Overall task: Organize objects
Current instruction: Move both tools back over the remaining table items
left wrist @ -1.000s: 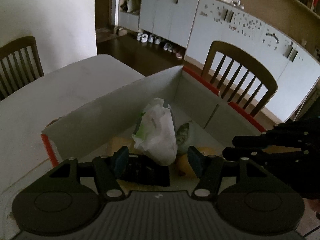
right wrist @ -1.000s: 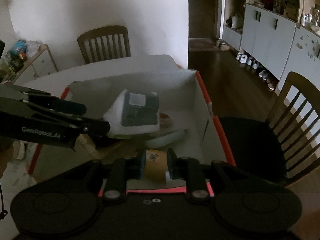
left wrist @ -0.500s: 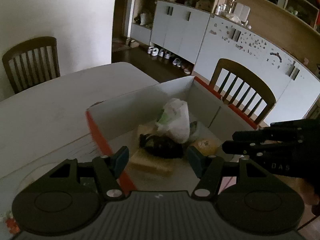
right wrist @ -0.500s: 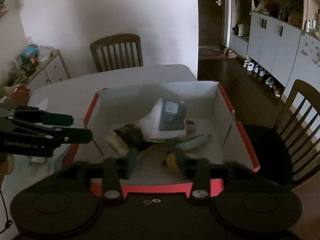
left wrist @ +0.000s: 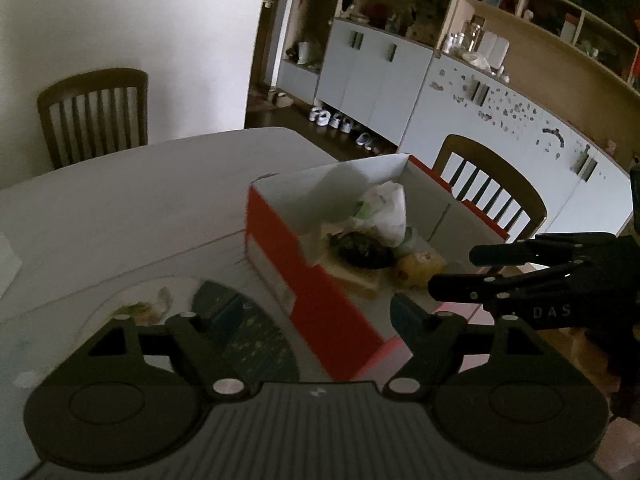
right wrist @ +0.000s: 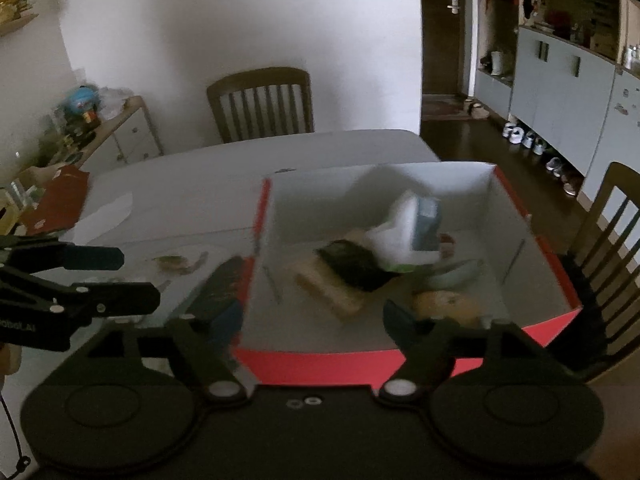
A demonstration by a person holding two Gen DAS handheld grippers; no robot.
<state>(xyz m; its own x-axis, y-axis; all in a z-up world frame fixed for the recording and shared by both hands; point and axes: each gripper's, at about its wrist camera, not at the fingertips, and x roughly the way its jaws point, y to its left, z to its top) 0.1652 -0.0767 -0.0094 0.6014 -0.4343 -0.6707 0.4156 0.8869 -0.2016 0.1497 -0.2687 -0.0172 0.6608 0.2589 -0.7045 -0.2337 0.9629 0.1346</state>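
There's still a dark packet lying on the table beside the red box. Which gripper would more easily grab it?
Probably the left gripper: it is open, empty, and the dark packet lies between its fingers. The right gripper, also open, hangs over the red box.

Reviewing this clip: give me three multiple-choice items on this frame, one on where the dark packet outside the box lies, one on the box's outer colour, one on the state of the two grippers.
1. Where does the dark packet lie?
A. inside the box
B. on the table, beside the box's left wall
C. on a chair

2. What colour is the outside of the box?
A. red
B. blue
C. green

3. How are the left gripper and right gripper?
A. both shut on objects
B. both open and empty
C. only one open

Answers: B, it lies on the tabletop against the red wall; A, the outer walls show red; B, fingers are spread with nothing between them.
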